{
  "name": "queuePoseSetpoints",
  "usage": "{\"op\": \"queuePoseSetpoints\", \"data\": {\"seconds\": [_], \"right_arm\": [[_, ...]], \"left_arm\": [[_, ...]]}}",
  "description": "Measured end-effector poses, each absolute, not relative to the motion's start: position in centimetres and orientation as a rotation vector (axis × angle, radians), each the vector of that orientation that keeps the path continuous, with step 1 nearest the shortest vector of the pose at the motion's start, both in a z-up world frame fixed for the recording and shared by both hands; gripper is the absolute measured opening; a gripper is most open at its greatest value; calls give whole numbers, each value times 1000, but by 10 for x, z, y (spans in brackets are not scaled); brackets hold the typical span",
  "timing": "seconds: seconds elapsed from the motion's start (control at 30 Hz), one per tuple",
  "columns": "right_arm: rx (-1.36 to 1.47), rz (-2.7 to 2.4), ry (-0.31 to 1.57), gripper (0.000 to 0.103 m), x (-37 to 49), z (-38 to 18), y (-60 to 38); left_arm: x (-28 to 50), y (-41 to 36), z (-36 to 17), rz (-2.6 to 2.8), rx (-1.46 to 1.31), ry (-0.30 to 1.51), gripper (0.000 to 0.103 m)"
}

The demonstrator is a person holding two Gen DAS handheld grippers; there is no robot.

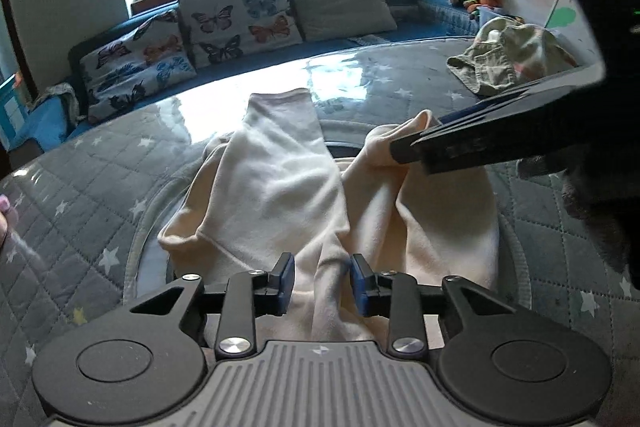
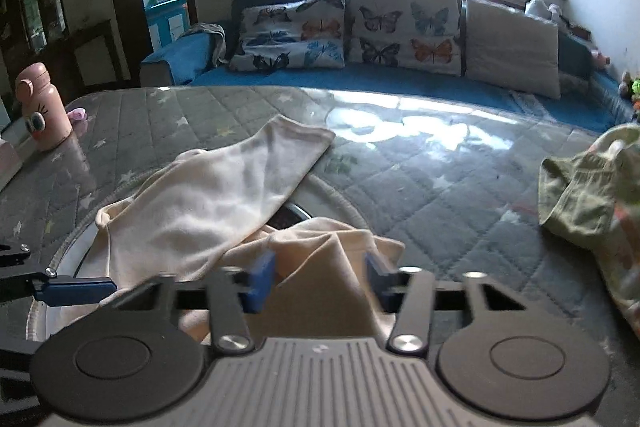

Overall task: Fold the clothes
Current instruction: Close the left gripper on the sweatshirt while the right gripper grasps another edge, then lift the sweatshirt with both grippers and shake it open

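Between the spread jaws of the left gripper (image 1: 322, 285) lies a ridge of the cream garment (image 1: 288, 183), not yet pinched. The right gripper (image 2: 320, 281) also looks parted around a bunched fold; from the left view its tips seem to meet cloth. Closing now may catch several layers, dragging the garment crooked across the quilted table (image 1: 100, 195).
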State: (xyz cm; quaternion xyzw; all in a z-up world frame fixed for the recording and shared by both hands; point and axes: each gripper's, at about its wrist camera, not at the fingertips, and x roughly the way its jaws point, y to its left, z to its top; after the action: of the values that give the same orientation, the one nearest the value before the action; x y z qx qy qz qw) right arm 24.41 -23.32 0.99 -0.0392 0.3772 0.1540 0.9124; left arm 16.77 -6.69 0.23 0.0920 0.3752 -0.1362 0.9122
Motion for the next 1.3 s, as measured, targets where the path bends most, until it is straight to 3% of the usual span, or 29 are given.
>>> {"op": "queuePoseSetpoints", "data": {"seconds": [0.07, 0.17, 0.6, 0.9, 1.07, 1.1, 1.17, 1.3], "right_arm": [[-56, 311, 782, 21, 244, 8, -236], [-14, 291, 745, 9, 235, 14, -248], [157, 92, 604, 6, 153, 43, -325], [249, 7, 671, 6, 96, 20, -369], [266, -34, 758, 17, 88, -3, -383], [263, -38, 757, 19, 87, -3, -385], [253, -40, 759, 22, 87, -2, -386], [213, -34, 764, 29, 90, -3, -380]], "left_arm": [[171, -69, 1, -285, 196, 771, 17], [172, -64, 3, -269, 180, 758, 9], [117, 13, 42, -78, 16, 636, 7], [49, 57, 18, -34, -44, 740, 7], [41, 55, 14, -47, -7, 776, 13], [40, 53, 17, -51, 3, 765, 17], [43, 44, 25, -71, 27, 734, 34], [54, 21, 37, -140, 81, 679, 38]]}}
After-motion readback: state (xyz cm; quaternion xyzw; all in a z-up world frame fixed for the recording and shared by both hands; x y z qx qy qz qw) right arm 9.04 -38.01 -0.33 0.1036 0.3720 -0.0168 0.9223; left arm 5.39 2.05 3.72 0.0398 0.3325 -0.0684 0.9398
